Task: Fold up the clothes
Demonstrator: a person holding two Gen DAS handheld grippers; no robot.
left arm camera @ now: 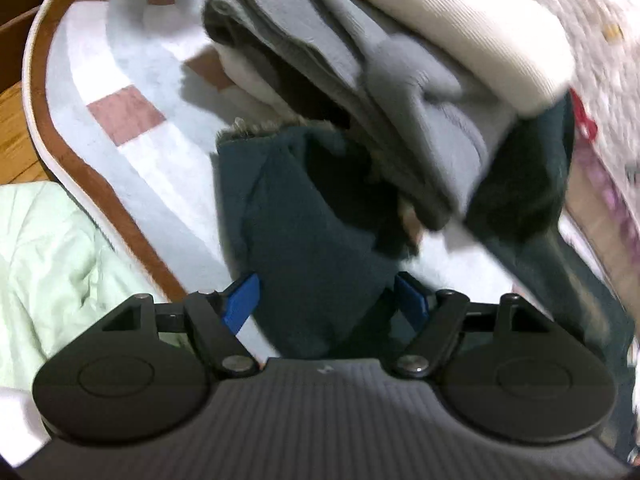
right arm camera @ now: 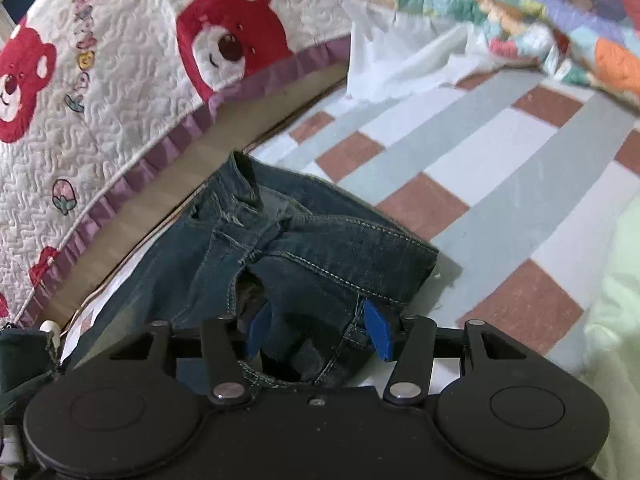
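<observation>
In the left wrist view my left gripper [left arm camera: 326, 300] has its blue fingers closed on a fold of dark denim jeans [left arm camera: 304, 224], lifted above the checked bed sheet [left arm camera: 132, 120]. Behind the jeans sits a stack of folded clothes: grey garments [left arm camera: 400, 92] under a cream one [left arm camera: 460, 24]. In the right wrist view my right gripper [right arm camera: 320, 328] has its blue fingers closed on the waistband end of the same dark jeans [right arm camera: 304, 248], which lie bunched on the sheet [right arm camera: 480, 184].
A white quilt with red bears [right arm camera: 120, 80] hangs at the left. A colourful patchwork quilt [right arm camera: 520, 12] and white cloth [right arm camera: 400, 68] lie at the back. Pale green bedding [left arm camera: 52, 248] and the bed's brown-trimmed edge [left arm camera: 100, 184] are at the left; wood floor beyond.
</observation>
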